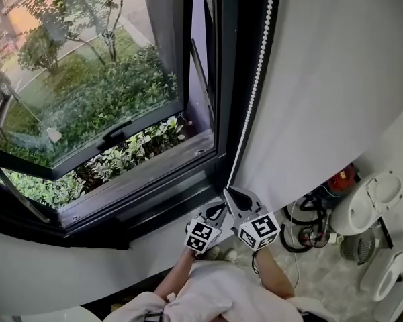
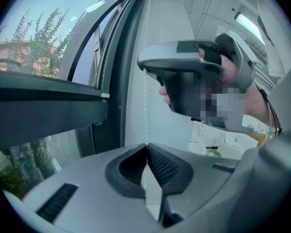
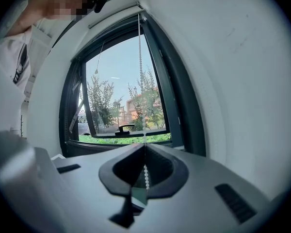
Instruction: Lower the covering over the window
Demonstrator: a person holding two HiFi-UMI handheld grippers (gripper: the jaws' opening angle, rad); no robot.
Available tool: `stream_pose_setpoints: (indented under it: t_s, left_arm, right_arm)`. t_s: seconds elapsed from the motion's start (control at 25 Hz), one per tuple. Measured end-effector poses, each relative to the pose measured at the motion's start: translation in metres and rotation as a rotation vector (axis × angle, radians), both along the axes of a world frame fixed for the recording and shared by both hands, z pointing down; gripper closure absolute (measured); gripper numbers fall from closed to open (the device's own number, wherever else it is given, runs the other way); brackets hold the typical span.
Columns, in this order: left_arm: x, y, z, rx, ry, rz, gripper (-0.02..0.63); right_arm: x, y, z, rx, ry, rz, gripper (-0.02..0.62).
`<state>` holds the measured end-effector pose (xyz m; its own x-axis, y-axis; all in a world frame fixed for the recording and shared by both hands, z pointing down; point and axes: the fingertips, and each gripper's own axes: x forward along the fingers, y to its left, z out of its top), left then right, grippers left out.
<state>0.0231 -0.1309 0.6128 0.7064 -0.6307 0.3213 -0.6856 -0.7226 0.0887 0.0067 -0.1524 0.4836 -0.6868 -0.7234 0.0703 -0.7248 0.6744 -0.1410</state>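
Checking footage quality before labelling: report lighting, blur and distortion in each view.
Head view: bright daylight through the window, indoors below dimmer, its frame lines bowed. Left gripper view: upper left washed out, bead chain faint against a pale background, corners dark. Right gripper view: strong fisheye curve, bead chain sharp between the jaws.

You're in a lived-in room of a home or flat, right up at its window [image 1: 114, 139]. The dark-framed casement is swung out over garden shrubs [image 1: 101, 92], and a building [image 3: 140, 101] shows beyond the trees. A plain white wall [image 1: 336, 79] flanks the window and a blind's bead chain [image 1: 257, 72] hangs by the frame. White household appliances [image 1: 369, 203] crowd the pale speckled floor [image 1: 316, 274] at the wall's foot.
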Motion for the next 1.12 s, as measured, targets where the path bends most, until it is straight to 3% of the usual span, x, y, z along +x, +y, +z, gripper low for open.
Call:
stream_pose_setpoints:
  t_s: [0.8, 1.12]
  left_arm:
    - [-0.006, 0.023, 0.085, -0.108, -0.057, 0.030, 0.589]
    - [-0.015, 0.021, 0.049, -0.062, -0.023, -0.005, 0.581]
  right_arm:
    - [0.000, 0.010, 0.088, -0.150, 0.088, -0.022, 0.598]
    - [0.003, 0.013, 0.089, -0.154, 0.079, -0.022, 0.598]
